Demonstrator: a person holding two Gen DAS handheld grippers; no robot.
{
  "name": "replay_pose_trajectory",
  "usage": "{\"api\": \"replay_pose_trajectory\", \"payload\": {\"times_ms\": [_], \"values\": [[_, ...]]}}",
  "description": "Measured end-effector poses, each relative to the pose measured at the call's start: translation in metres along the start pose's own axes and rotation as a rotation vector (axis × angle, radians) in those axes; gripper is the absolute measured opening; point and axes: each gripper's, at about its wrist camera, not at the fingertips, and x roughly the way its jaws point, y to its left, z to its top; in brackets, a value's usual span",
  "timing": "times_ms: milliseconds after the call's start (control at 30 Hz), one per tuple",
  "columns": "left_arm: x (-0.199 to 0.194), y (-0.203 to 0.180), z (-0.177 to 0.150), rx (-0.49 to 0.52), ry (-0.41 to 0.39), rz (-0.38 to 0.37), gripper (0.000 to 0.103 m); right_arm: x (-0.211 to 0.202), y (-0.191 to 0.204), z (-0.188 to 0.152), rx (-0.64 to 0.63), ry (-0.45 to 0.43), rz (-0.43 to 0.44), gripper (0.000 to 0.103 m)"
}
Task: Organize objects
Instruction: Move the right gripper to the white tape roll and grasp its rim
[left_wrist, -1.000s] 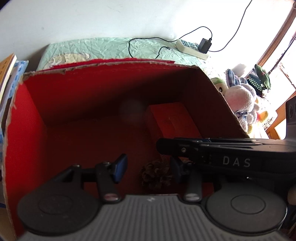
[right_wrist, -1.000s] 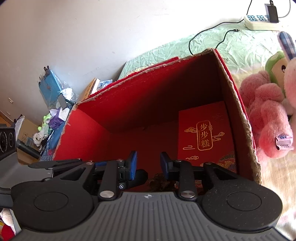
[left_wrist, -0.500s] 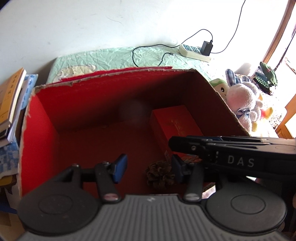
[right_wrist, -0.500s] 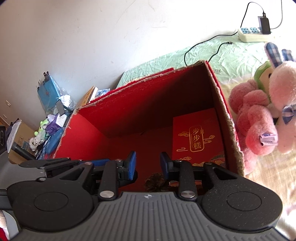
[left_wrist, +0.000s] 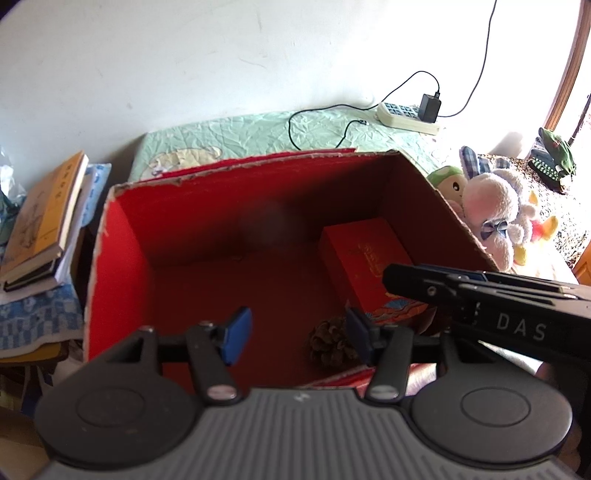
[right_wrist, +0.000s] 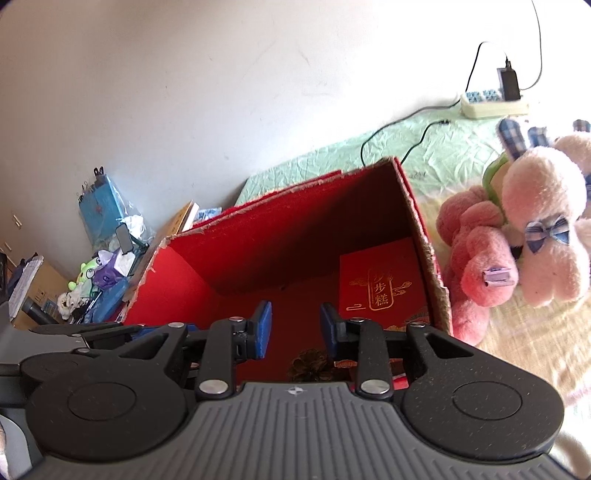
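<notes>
A large open red cardboard box (left_wrist: 125, 258) (right_wrist: 177, 280) stands on the bed. Inside it a flat red gift box with gold characters (left_wrist: 365, 258) (right_wrist: 384, 284) lies at the right, and a brown pine cone (left_wrist: 330, 345) (right_wrist: 310, 367) lies on the box floor near the front. My left gripper (left_wrist: 295, 338) is open and empty above the front of the box, with the pine cone just by its right finger. My right gripper (right_wrist: 295, 328) is open and empty above the box; it also shows in the left wrist view (left_wrist: 480, 295).
Plush toys, pink and white (right_wrist: 532, 221) (left_wrist: 495, 214), lie right of the box. A power strip with charger and cables (left_wrist: 410, 116) (right_wrist: 495, 103) lies on the green bedspread behind. Stacked books (left_wrist: 40, 221) and clutter (right_wrist: 107, 266) are to the left.
Both grippers have risen and pulled back from the box, so more of its rim and the surroundings show. The pine cone and gift box stay in place.
</notes>
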Motion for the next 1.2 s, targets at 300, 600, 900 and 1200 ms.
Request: {"api": "replay_pose_trajectory", "payload": {"times_ms": [300, 600, 900, 1200], "values": [[-0.024, -0.009, -0.012, 0.010, -0.032, 0.041, 0.059, -0.020, 0.000, -0.014, 0.048, -0.040, 0.009, 0.032], [-0.038, -0.007, -0.023, -0.021, -0.031, 0.042, 0.060, -0.041, 0.006, -0.031, 0.032, -0.096, 0.024, 0.032], [-0.050, -0.009, -0.041, 0.006, -0.061, 0.103, 0.067, -0.040, 0.012, -0.053, 0.039, -0.032, 0.042, 0.032], [-0.045, 0.012, -0.066, -0.032, 0.002, 0.131, 0.066, -0.033, 0.022, -0.064, 0.020, 0.033, 0.070, 0.032]]}}
